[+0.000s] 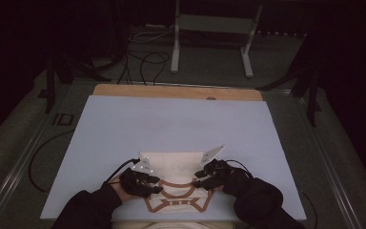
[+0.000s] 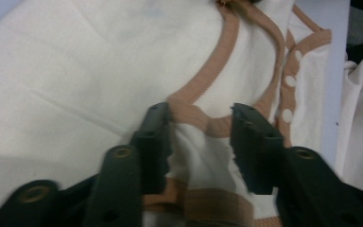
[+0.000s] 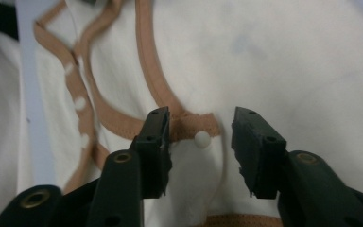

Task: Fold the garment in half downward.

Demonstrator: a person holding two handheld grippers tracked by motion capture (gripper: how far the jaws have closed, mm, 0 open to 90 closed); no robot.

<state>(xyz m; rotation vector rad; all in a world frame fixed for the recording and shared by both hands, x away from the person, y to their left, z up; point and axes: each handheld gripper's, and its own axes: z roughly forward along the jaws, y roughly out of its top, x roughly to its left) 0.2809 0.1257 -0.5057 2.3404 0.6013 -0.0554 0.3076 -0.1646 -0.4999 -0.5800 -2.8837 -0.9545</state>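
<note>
The soft, limp cream garment point(image 1: 174, 164) looks best pinched at its tan trim point(image 2: 203, 82), which both tongs point(image 2: 201, 142) point(image 3: 201, 142) straddle, jaws apart.

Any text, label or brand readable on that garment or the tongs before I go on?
None can be read.
The cream garment with tan trim shows no print or tag, just white snaps.
Small marks on the grey plate of the left tongs are too blurred to read.
</note>
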